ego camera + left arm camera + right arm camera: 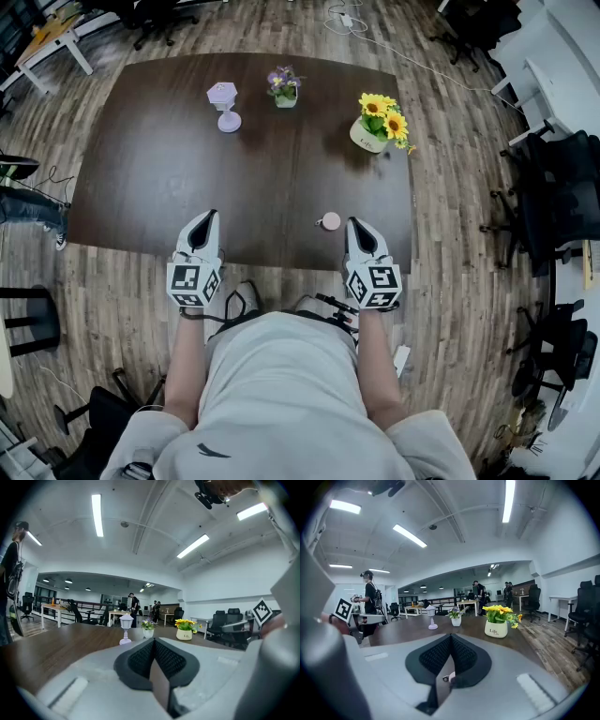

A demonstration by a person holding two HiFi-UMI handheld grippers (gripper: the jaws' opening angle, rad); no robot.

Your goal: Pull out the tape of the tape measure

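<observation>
The tape measure (pixel 329 221) is a small round pink case lying on the dark brown table (pixel 159 169) near its front edge. My right gripper (pixel 354 223) is shut with nothing in it, and its tip rests just right of the case without touching it. In the right gripper view a sliver of the pink tape measure (pixel 450 677) shows low behind the closed jaws of my right gripper (pixel 451 637). My left gripper (pixel 211 217) is also shut and empty, over the table's front edge well to the left. In its own view the left gripper (pixel 153 641) has its jaws pressed together.
At the table's far side stand a small pink lantern lamp (pixel 223 101), a pot of purple flowers (pixel 284 87) and a white pot of sunflowers (pixel 380 122). Black office chairs (pixel 553 202) crowd the right. A person (pixel 11 573) stands at the left.
</observation>
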